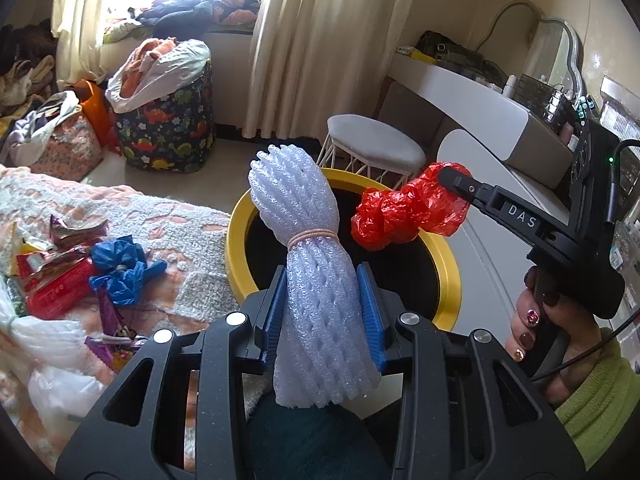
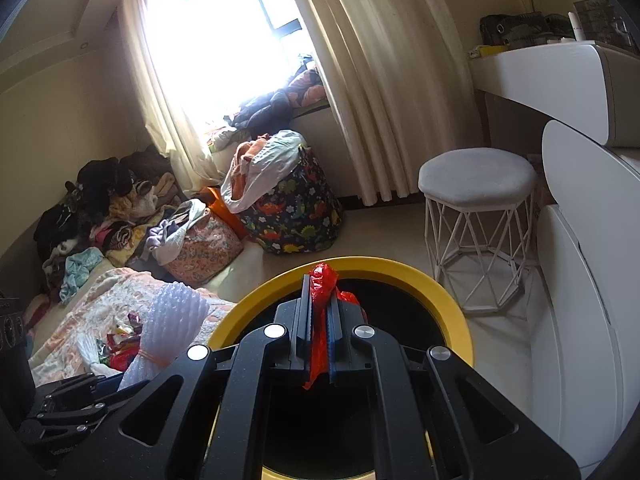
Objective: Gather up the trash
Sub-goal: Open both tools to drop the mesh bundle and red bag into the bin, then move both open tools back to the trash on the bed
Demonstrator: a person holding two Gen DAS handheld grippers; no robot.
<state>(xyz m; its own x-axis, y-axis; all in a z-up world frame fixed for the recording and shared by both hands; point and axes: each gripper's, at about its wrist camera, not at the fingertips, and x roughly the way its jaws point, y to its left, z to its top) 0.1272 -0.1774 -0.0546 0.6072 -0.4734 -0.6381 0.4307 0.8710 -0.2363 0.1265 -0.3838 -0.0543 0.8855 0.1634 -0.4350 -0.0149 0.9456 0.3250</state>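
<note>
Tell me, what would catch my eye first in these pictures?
A white foam-net bundle clamped in the left gripper and a crumpled red plastic bag pinched in the right gripper, both over the yellow-rimmed bin. More wrappers litter the blanket at left.

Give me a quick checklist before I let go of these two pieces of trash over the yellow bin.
1. Left tongs clamped on the white foam net bundle: ok.
2. Right tongs clamped on the red plastic bag: ok.
3. Red bag over the yellow bin opening: ok.
4. Foam bundle fully over the opening: cannot tell; its top leans toward the rim.
5. Room left inside the bin: cannot tell, interior is dark.
6. More trash left on the blanket: not ok, wrappers and a blue bag remain.
</note>
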